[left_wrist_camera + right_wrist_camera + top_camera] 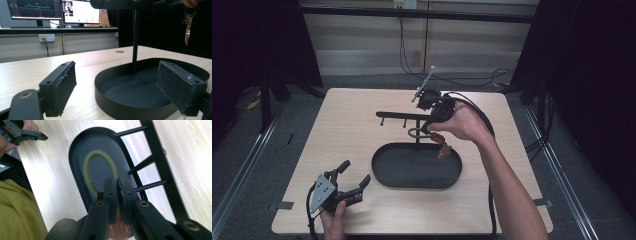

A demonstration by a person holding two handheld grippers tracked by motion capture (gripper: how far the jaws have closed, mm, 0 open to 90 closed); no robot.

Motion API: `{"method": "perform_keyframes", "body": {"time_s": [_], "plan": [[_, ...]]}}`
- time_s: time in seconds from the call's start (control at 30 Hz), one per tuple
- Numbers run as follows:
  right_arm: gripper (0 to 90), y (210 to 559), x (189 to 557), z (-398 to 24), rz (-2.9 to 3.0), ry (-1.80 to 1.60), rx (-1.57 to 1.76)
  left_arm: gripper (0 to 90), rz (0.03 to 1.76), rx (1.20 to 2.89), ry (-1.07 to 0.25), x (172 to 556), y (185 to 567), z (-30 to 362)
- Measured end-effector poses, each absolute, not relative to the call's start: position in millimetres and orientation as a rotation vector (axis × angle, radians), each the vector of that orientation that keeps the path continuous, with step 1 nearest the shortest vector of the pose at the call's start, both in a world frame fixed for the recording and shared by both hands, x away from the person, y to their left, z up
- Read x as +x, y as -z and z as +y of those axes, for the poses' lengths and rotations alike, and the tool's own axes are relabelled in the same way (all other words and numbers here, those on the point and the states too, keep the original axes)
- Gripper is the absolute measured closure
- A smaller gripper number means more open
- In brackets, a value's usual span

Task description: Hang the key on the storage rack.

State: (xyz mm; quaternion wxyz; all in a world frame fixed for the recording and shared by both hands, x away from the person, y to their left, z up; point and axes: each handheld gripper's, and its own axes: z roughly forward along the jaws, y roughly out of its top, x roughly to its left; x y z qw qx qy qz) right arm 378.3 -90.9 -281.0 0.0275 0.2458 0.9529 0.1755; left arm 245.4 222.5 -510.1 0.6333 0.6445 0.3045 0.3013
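Pale wood-grain laminate tabletop (357, 140), smooth and square-cornered, carries a matt black oval metal tray (417, 166) with a low upright rim. From the tray's far part rises a thin black post (135, 40) topped by a flat horizontal bar (402, 115) with short round pegs projecting from it; the pegs show as plain dark rods in the right gripper view.

Right gripper (117, 195), held in the person's right hand (464, 122) above the tray's far edge: black jaws pinched close together on a braided olive-green cord loop (91, 173). Weave coarse and rope-like; the loop arches rounded out beyond the jaw tips, over the tray and beside the pegs. Below the grip, in the high view, hang a reddish tag (437, 137) and a small brass-coloured key bunch (444, 151), dangling over the tray's far rim. The same keys hang in the air at the upper right of the left gripper view.

Left gripper (346, 185), held in the left hand (333, 221) at the near left of the table: jaws spread wide, nothing between them. Pads (62, 87) flat, rectangular, dull black with a gritty, lightly scuffed surface. It sits low, just above the tabletop, facing the tray's near rim.
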Motion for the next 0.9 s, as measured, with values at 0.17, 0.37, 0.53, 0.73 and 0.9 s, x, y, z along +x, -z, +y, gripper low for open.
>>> {"method": "perform_keyframes", "body": {"time_s": [0.17,0.37,0.53,0.73,0.9], "plan": [[85.8,280.0,388.7,-94.5,2.92,-0.465,0.784,15.8,0.693,1.477,-0.693,245.5,510.1,222.8],[85.8,282.7,395.9,-98.4,2.916,-0.483,0.788,15.7,0.693,1.477,-0.693,245.4,510.1,222.7],[85.8,284.7,396.8,-99.8,2.909,-0.508,0.792,15.7,0.691,1.48,-0.694,245.4,510.1,223.0],[85.5,286.8,397.2,-101.6,2.901,-0.527,0.817,15.7,0.691,1.48,-0.694,245.4,510.1,223.0],[85.1,286.8,398.1,-101.5,2.886,-0.526,0.823,15.7,0.688,1.481,-0.691,245.5,510.1,223.1]]}}
